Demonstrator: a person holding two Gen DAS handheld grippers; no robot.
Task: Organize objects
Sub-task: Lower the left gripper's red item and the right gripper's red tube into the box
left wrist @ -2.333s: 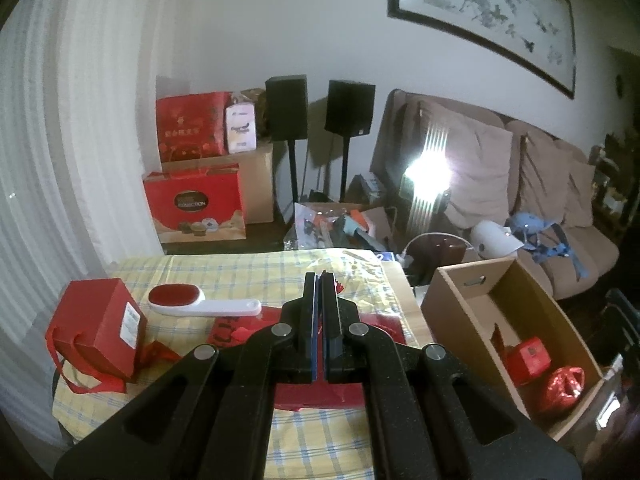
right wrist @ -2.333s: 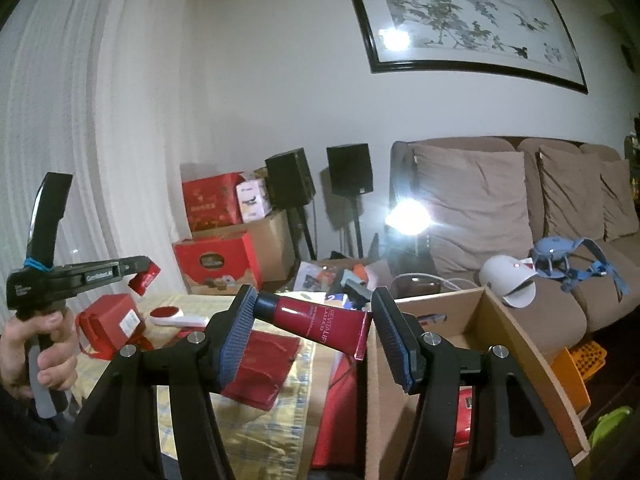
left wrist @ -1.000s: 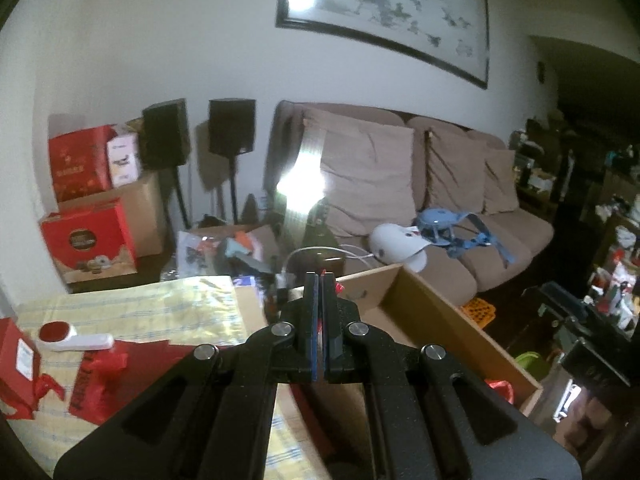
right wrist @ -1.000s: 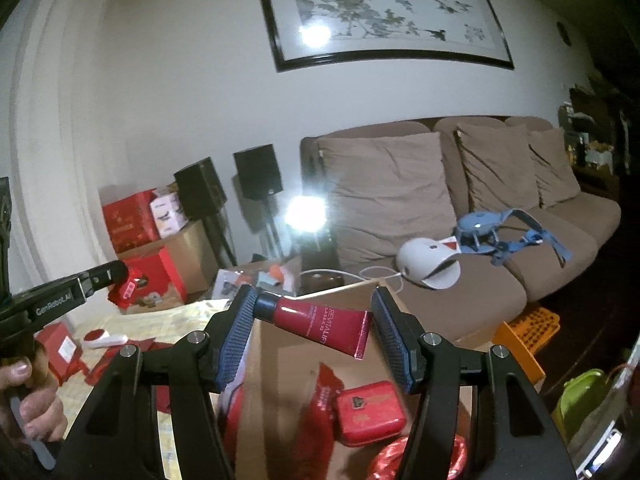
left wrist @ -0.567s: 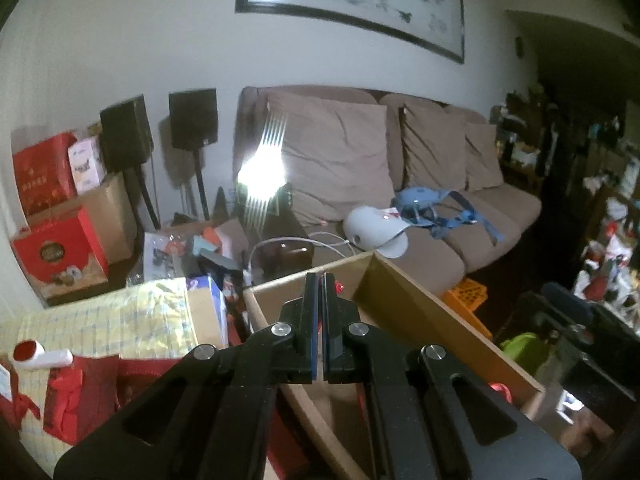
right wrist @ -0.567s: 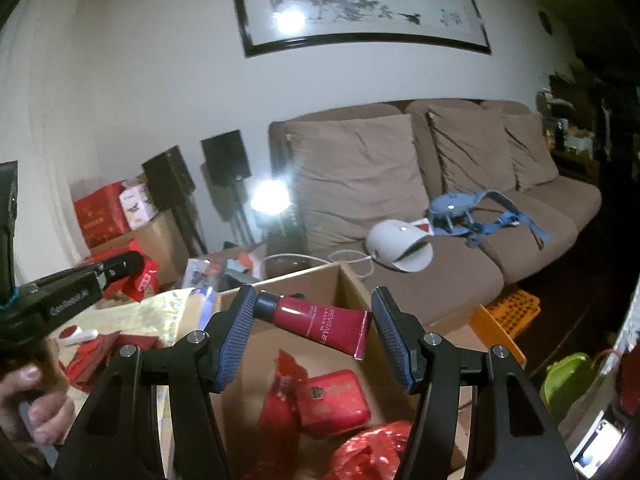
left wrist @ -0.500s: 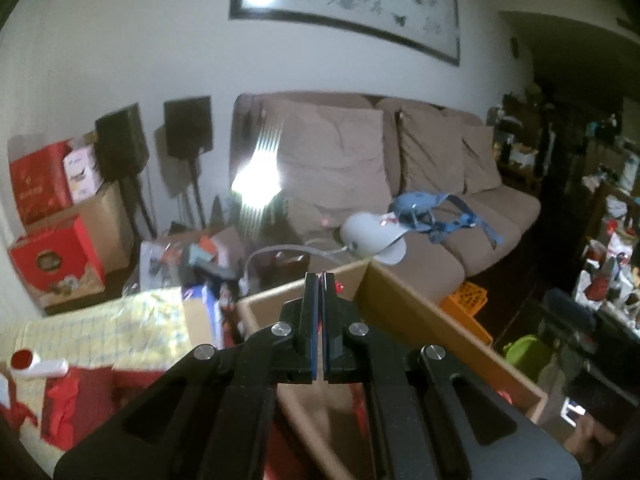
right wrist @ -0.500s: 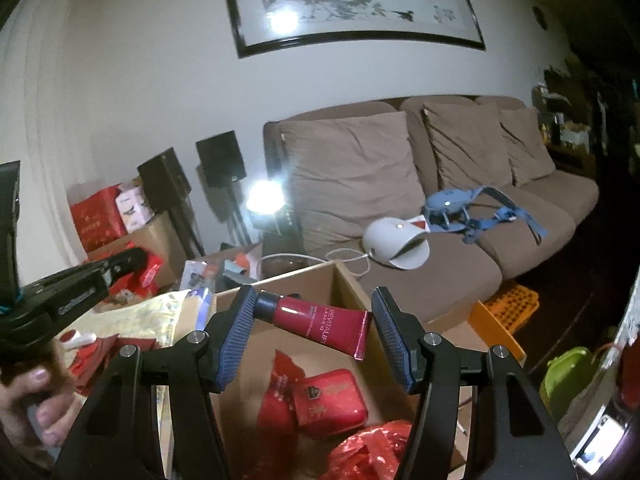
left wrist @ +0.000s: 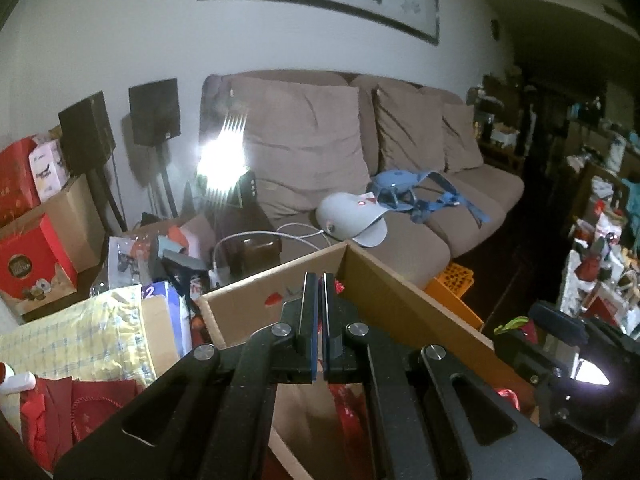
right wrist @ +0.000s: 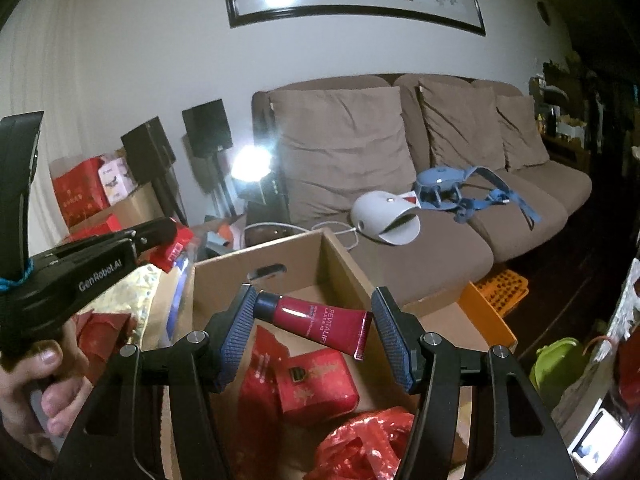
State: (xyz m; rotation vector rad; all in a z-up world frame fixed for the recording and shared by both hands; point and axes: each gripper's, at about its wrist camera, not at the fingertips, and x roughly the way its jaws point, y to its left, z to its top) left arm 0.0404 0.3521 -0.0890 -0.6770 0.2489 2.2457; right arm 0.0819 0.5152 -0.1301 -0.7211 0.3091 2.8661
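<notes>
The right gripper (right wrist: pixel 316 326), at lower centre of the right wrist view, holds a red cosmetic tube (right wrist: pixel 320 322) crosswise between its blue ribbed pads (right wrist: pixel 240 330), dark cap end against the left pad, crimped end hanging low toward the right pad. The tube sits above the open cardboard box (right wrist: pixel 256 258), which fills the lower middle of the frame. Inside the box lie a red gift box (right wrist: pixel 316 380), a flat red packet (right wrist: pixel 256 392) to its left, and crumpled red wrapping (right wrist: pixel 368 436) at the bottom. At the left edge of the same view, a hand (right wrist: pixel 36 392) grips the handle of the left gripper (right wrist: pixel 160 230), whose tip pinches a small red item (right wrist: pixel 172 254); what it is cannot be told. In the left wrist view, the left gripper (left wrist: pixel 320 300) shows its jaws pressed together at centre, over the near corner of the cardboard box (left wrist: pixel 400 292). To the lower left lies a yellow checked cloth (left wrist: pixel 80 336) with red bags (left wrist: pixel 68 412) on it. Beyond the box, a brown sofa (right wrist: pixel 400 152) carries a white device (right wrist: pixel 384 216) and a blue harness (right wrist: pixel 460 188).
</notes>
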